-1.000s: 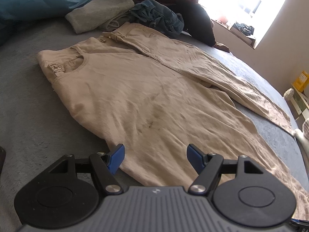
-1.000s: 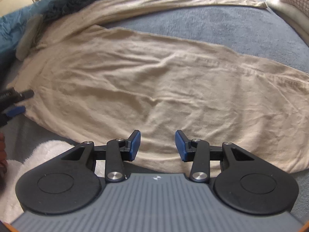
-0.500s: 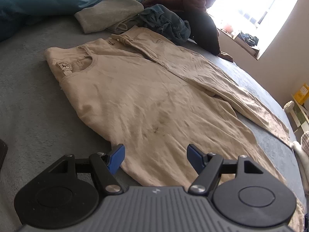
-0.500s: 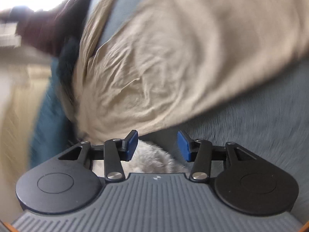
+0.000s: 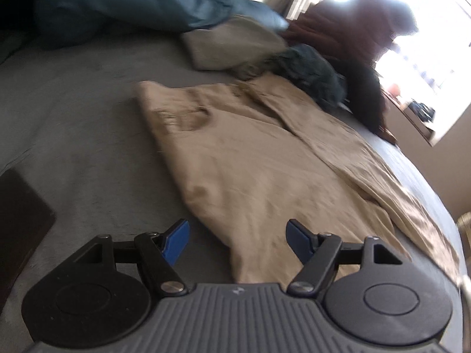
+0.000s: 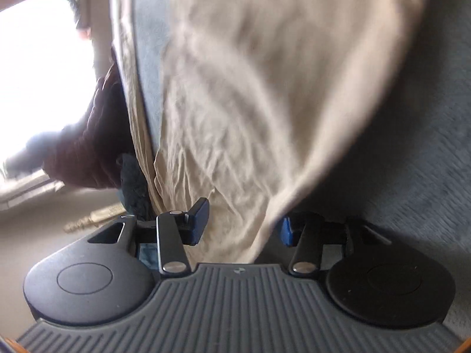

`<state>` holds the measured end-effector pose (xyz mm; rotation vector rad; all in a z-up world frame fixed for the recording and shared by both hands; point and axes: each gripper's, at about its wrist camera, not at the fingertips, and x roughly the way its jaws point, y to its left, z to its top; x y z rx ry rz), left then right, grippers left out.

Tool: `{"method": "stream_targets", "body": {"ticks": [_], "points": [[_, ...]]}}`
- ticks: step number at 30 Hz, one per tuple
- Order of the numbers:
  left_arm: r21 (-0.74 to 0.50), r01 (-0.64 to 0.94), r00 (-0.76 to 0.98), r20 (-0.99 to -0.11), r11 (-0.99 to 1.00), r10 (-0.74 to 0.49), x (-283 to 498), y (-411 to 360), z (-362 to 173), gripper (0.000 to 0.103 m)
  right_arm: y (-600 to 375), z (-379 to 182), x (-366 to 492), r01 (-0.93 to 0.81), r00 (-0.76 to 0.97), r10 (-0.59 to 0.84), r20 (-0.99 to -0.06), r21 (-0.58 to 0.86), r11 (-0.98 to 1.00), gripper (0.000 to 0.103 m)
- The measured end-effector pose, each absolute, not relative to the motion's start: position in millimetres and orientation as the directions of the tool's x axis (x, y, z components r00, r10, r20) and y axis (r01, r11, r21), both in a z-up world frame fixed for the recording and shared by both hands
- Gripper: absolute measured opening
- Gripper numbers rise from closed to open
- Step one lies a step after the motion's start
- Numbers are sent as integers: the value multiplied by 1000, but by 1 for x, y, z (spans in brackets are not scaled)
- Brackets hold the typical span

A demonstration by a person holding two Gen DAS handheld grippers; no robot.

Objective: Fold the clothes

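Beige trousers (image 5: pixel 265 161) lie spread flat on the grey bed cover (image 5: pixel 88 103), waistband toward the far left, legs running off to the right. My left gripper (image 5: pixel 237 231) hovers open over their near edge, and no cloth sits between its blue pads. In the right wrist view the picture is rolled on its side and the trousers (image 6: pixel 265 88) fill most of it. My right gripper (image 6: pixel 244 220) is low at the cloth's edge. A fold of the trousers lies between its fingers, which stand apart without pinching it.
At the back of the bed lie a blue pillow (image 5: pixel 132 0), a folded grey garment (image 5: pixel 229 44), a dark blue jeans heap (image 5: pixel 309 70) and a maroon jacket (image 5: pixel 347 29). A dark flat object (image 5: pixel 17 220) sits at the left edge. A bright window (image 5: pixel 426 44) is on the right.
My right gripper has rolled about a quarter turn and dropped to the trousers' edge, so cloth now lies between its fingers. The left gripper has shifted slightly and tilted; its jaws stay as wide.
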<state>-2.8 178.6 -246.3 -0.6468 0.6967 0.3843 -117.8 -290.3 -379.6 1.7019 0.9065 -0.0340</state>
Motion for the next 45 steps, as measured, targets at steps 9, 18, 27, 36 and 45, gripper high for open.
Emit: {"method": "stream_targets", "body": {"ticks": [9, 18, 27, 36, 45], "points": [[-485, -620, 707, -686, 617, 171, 12, 232, -257, 70, -262, -389, -105, 572, 689, 589, -423, 816, -83, 46], [-556, -641, 730, -655, 529, 195, 38, 287, -271, 43, -244, -389, -96, 564, 661, 626, -415, 825, -49, 37], [-505, -668, 698, -680, 546, 225, 54, 289, -272, 9, -221, -368, -58, 634, 547, 614, -569, 761, 141, 4], [-395, -667, 653, -718, 632, 242, 104, 262, -201, 9, -245, -255, 47, 534, 563, 478, -674, 738, 412, 2], [-416, -636, 682, -697, 650, 222, 226, 233, -152, 8, -300, -195, 171, 386, 601, 409, -687, 697, 604, 2]]}}
